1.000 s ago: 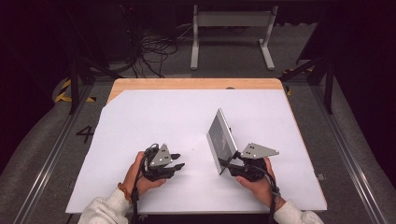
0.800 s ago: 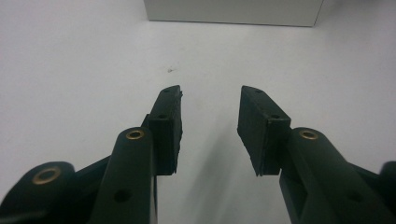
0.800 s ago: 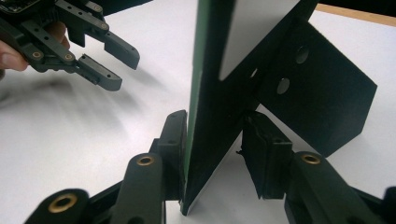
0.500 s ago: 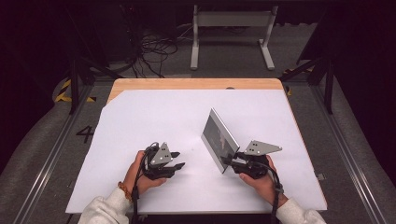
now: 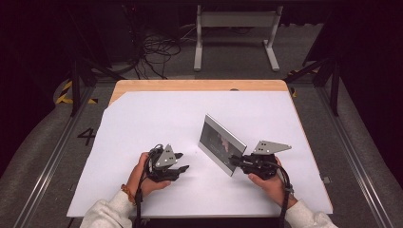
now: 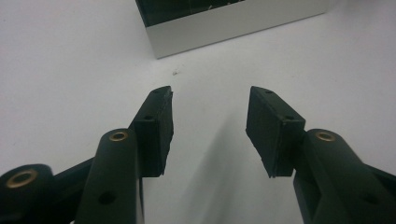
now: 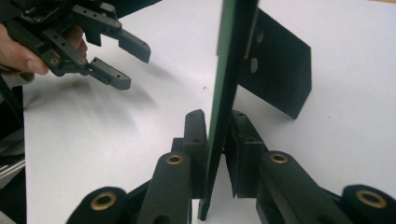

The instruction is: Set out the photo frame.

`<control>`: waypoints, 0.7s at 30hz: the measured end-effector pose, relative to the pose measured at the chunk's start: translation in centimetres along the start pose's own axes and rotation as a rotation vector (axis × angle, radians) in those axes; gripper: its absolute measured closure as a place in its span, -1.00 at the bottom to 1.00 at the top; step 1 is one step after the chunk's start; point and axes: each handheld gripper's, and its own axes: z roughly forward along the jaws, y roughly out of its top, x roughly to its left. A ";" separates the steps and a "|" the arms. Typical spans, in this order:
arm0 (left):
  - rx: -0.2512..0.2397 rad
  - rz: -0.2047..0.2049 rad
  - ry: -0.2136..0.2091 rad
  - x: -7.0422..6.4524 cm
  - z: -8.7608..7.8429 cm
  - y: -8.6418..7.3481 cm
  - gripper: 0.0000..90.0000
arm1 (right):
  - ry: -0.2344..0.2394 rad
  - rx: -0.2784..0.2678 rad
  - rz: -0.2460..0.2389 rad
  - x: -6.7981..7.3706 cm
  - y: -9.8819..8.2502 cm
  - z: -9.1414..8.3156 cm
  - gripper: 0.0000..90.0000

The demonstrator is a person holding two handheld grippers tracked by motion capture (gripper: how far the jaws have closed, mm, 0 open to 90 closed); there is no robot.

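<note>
The right tongs (image 7: 215, 140) have just been closing, and their two black jaws now stand on either side of the thin edge of a picture frame (image 5: 220, 144), the pads pressed on it or nearly so; from the right gripper view a sliver of gap cannot be ruled out on the right-hand pad. The frame's near end runs out of that view at the bottom, so how deep it sits between the jaws is cut off. Behind the frame a black back stand (image 7: 275, 70) with two small holes juts out toward the desk.

The left tongs (image 6: 209, 133) have just been opening; they are spread about halfway with nothing between them, hovering low over the white sheet (image 5: 157, 118) on the desk. Ahead of them, apart, lies the silver lower corner of the frame (image 6: 233, 23), its upper part cropped by the top of the left gripper view.

In the high view the frame stands tilted on the sheet near the desk's middle, its right end at the right tongs (image 5: 236, 161), and the left tongs (image 5: 183, 161) sit well to its left. The picture inside the frame is dark and too small to make out. A "4" (image 5: 87, 137) is marked on the floor left of the desk.
</note>
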 end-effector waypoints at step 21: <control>-0.040 -0.104 0.013 2.5 3.5 2.2 -0.49 | -0.072 0.038 -0.113 0.4 -0.1 -0.5 0.60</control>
